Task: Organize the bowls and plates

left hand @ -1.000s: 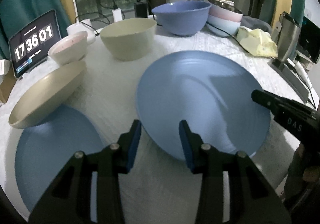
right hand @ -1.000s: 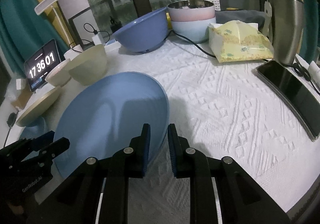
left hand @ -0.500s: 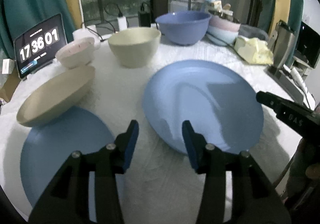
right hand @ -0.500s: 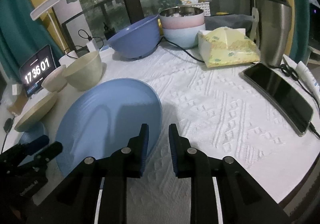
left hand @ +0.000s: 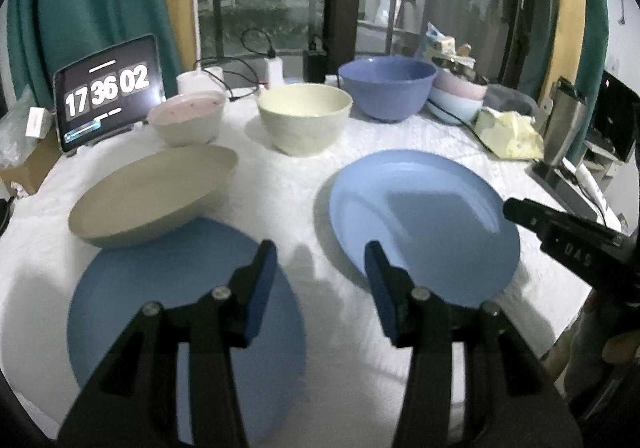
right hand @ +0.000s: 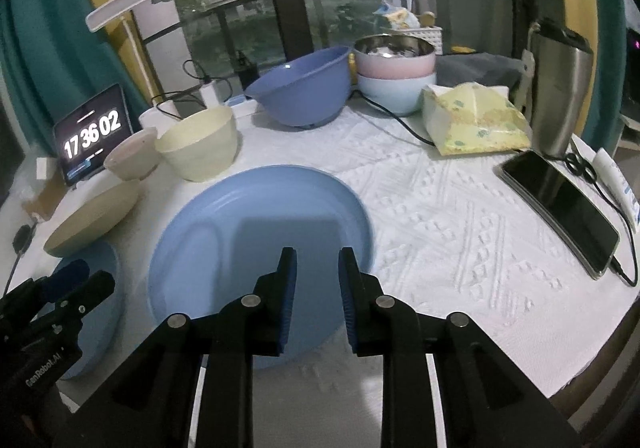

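- Blue plate [right hand: 260,232]: flat on white tablecloth [right hand: 440,215], centre-front. Looks light, stiff, slick plastic; best pinched at near rim.
- Right gripper [right hand: 316,268]: just above near rim, slightly parted, empty.
- Left gripper [left hand: 320,264]: wide apart, empty, between both plates.
- Second blue plate [left hand: 140,308]: left; beige dish [left hand: 156,195] tilted on its far edge.

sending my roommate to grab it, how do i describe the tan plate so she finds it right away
Start at the tablet clock at the table's far left edge. Just in front of it sits a small pinkish bowl, and nearer still lies the tan plate. It is the only plate that isn't blue, and it tilts, one edge propped on a blue plate.
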The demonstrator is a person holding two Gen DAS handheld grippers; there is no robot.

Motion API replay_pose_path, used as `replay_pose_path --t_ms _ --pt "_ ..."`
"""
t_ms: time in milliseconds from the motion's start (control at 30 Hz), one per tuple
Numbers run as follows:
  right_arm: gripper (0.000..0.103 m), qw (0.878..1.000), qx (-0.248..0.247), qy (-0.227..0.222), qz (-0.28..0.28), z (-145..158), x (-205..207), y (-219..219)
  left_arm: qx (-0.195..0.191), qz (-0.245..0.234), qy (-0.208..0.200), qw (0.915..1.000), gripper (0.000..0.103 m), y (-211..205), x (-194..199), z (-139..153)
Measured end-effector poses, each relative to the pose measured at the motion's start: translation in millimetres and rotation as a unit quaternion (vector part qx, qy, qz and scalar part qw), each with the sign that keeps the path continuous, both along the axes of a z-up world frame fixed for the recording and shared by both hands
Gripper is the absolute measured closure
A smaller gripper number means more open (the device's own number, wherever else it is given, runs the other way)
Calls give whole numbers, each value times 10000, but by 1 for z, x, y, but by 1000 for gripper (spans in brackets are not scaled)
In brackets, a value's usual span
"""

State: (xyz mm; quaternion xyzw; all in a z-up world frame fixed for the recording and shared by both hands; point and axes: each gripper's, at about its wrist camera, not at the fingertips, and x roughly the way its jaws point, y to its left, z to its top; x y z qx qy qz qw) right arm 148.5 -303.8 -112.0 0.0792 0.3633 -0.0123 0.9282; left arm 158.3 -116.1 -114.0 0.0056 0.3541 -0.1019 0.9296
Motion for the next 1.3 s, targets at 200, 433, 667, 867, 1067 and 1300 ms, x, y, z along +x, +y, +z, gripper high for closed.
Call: replay_pose_path --t_ms 200,433,667,867,1067,1300 --pt "80 9999 -83 -22 147 6 3 22 -107 101 -128 9998 55 19 -4 6" --pt "80 9993 -183 -39 330 13 9 49 -217 293 -250 9990 55 48 -5 12" --pt "79 9981 -265 -66 552 20 17 80 -224 533 -367 9977 55 79 -4 17" --pt "79 9968 -307 -80 729 24 26 104 -293 734 -433 9959 55 106 -2 20" --pt "79 9952 -381 -63 899 27 36 128 -312 935 -448 9941 54 128 1 19" --pt "79 9937 -414 -52 1039 29 48 151 -324 1090 -424 9926 54 151 6 18"
